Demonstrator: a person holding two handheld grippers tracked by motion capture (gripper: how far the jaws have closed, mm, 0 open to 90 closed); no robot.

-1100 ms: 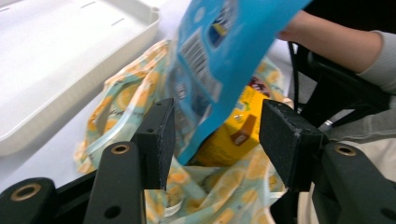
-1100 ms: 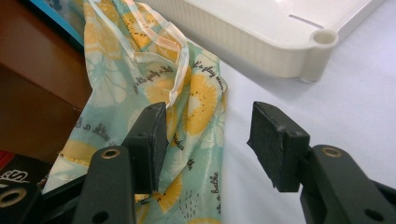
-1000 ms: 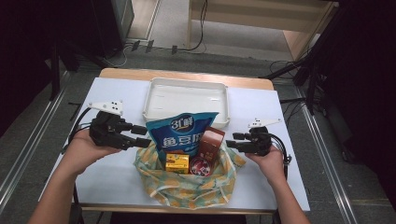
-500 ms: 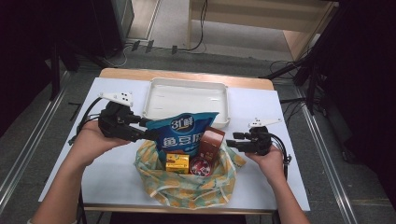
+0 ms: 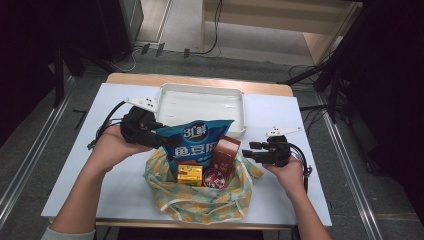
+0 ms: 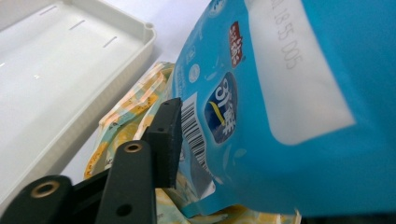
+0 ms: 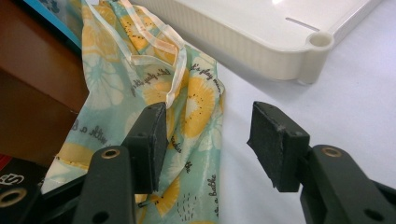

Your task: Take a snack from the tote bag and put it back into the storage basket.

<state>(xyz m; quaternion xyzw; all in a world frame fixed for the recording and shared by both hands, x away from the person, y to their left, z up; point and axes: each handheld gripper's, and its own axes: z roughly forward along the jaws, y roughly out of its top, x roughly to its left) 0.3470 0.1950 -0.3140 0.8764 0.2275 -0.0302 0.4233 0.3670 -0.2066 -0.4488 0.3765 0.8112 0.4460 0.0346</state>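
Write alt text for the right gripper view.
The right gripper holds its jaws open above the white table, one pad over the edge of a lemon-print cloth bag. A cream tray lies beyond; a brown box stands at left.

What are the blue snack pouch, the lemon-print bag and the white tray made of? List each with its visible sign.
Blue snack pouch: glossy plastic film, by its sheen and printed barcode.
Lemon-print bag: thin woven-looking fabric, matte, with soft folds and a stitched edge.
White tray: probably rigid moulded plastic, smooth, with rounded corners.
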